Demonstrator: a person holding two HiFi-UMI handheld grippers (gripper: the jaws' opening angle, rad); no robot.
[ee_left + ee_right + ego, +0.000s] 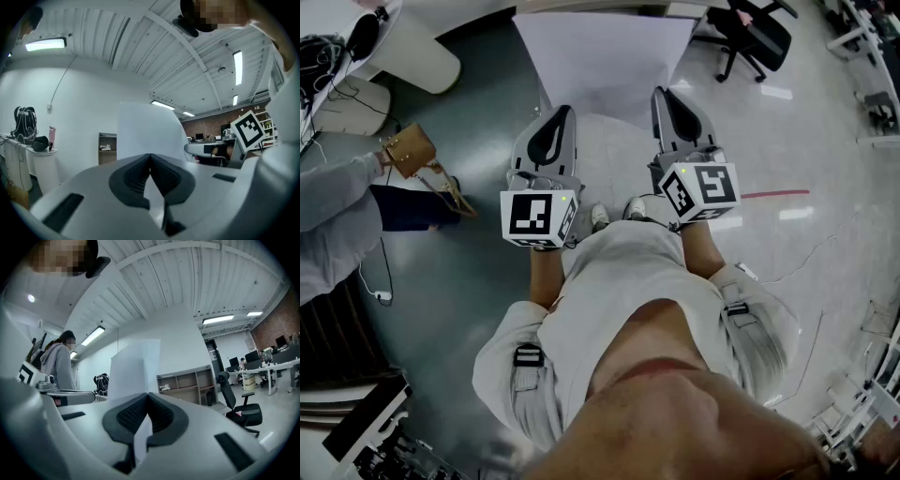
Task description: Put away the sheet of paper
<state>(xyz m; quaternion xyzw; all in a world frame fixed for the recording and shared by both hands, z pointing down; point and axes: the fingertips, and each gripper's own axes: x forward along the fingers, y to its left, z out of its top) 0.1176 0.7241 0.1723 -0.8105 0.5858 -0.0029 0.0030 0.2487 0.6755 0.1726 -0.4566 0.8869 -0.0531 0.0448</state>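
Observation:
A white sheet of paper hangs in the air in front of me, held level by its near edge. My left gripper is shut on the sheet's near left part, and my right gripper is shut on its near right part. In the left gripper view the paper rises out of the closed black pads of the left gripper. The right gripper view shows the same: the paper is pinched at the right gripper and stands up beyond it.
A person in a grey sleeve stands at the left beside a brown bag. A black office chair is at the far right, and a red line marks the floor. An open shelf unit stands ahead.

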